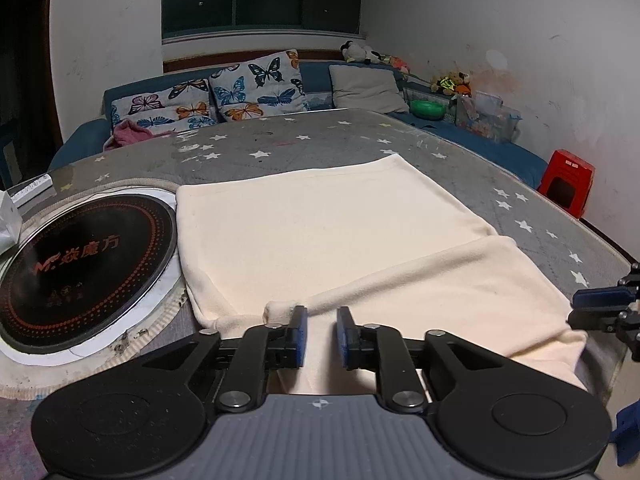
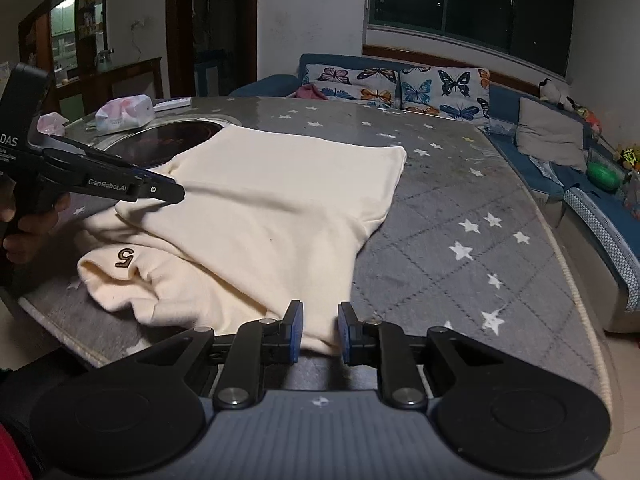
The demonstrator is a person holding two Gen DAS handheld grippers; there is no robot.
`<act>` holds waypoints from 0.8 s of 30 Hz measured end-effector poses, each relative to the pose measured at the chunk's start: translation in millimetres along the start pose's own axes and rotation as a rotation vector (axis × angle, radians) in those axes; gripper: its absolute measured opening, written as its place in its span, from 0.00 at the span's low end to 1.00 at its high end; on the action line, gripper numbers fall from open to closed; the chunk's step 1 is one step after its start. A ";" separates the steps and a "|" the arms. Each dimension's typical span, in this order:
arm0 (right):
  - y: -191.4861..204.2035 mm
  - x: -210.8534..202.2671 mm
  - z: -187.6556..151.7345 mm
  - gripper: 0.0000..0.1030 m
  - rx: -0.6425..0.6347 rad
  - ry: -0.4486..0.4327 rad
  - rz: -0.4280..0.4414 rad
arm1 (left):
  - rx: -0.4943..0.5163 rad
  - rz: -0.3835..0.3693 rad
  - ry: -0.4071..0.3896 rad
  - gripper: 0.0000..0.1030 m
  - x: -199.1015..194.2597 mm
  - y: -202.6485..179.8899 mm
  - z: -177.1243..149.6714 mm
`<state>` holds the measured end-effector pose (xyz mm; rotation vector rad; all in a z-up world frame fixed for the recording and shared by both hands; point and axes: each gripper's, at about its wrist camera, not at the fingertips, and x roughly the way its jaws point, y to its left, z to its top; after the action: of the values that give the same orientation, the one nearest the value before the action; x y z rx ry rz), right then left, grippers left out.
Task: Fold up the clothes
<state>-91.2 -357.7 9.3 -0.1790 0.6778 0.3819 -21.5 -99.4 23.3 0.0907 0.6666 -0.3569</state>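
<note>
Blue-padded left gripper (image 1: 322, 332) hung parted over the cream garment's (image 1: 320, 232) near edge, gripping nothing; the right gripper (image 2: 320, 330) likewise stood parted at its corner. It lay half-folded on the star-patterned table (image 2: 460, 216) beside an induction hob (image 1: 80, 264)

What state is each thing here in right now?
cream garment: lying flat, partly folded, sleeve across its near end.
left gripper: jaws open over the garment's near edge.
right gripper: jaws open at the garment's corner.
tissue pack: lying on the table.
</note>
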 end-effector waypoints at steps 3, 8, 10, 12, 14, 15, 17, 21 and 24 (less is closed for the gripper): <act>0.7 -0.7 0.8 0.16 -0.006 0.005 0.002 | 0.021 -0.005 -0.008 0.28 -9.8 -4.8 -3.7; 3.7 3.5 1.2 0.16 -0.015 0.013 0.013 | 0.051 -0.030 -0.020 0.28 -24.0 -13.0 -11.6; 5.7 3.0 0.2 0.16 -0.028 0.015 0.007 | 0.056 -0.042 -0.019 0.28 -27.7 -14.8 -14.3; 5.5 -0.8 4.2 0.16 -0.033 0.002 0.007 | 0.063 -0.051 -0.017 0.28 -29.7 -17.2 -16.3; 7.4 -1.9 9.8 0.16 -0.036 -0.021 0.011 | 0.067 -0.056 -0.012 0.28 -28.4 -19.2 -18.0; 9.5 -0.5 12.5 0.16 -0.040 -0.031 0.017 | 0.069 -0.058 -0.010 0.28 -27.3 -20.2 -18.8; 15.6 5.0 16.9 0.16 -0.052 -0.043 0.037 | 0.069 -0.061 -0.002 0.28 -24.9 -21.6 -21.5; 29.6 19.6 20.2 0.16 -0.102 -0.038 0.078 | 0.083 -0.057 -0.002 0.29 -26.5 -23.2 -25.2; 36.1 27.5 18.0 0.17 -0.131 -0.006 0.087 | 0.092 -0.059 -0.005 0.29 -32.8 -21.9 -26.2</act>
<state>-75.7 -311.8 4.2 -0.2727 0.6560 0.5106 -68.5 -105.1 23.7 0.1578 0.6492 -0.4445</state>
